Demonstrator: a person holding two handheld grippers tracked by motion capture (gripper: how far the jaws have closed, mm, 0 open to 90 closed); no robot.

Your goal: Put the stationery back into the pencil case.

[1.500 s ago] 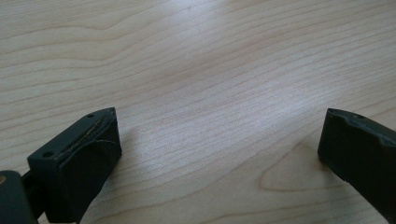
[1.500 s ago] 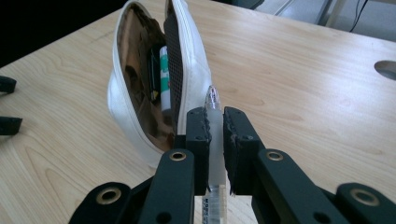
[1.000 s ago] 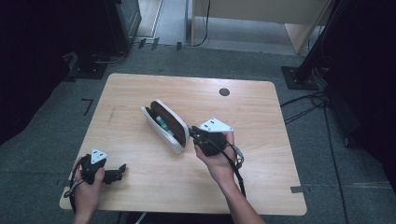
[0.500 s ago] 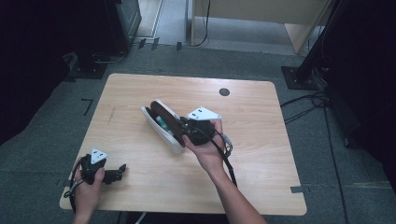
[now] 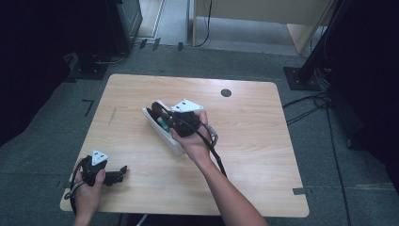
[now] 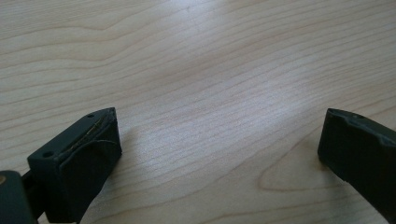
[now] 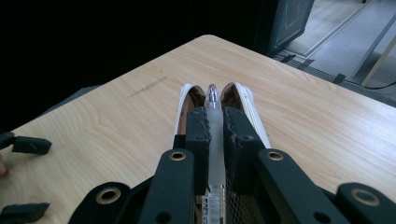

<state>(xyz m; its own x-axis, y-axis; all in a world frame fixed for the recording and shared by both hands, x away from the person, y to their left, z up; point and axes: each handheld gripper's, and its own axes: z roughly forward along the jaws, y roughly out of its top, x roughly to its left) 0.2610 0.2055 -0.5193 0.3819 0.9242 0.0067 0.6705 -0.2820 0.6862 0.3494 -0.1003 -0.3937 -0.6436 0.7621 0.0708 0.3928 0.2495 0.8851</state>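
Two tools: right tool (image 7: 214,135) pinches a pen (image 7: 213,103) above the open case (image 7: 252,112); left tool (image 6: 219,154) spread.

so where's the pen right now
The pen is clamped between the jaws of the right gripper, right over the open white pencil case near the middle of the table in the high view.

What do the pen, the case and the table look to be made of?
Pen: frosted translucent plastic, matte; light shows through its barrel.
Case: probably white fabric or faux leather with a brown lining; soft, open edges, so hard to tell which.
Table: pale wood or wood-grain laminate, smooth with a slight sheen.
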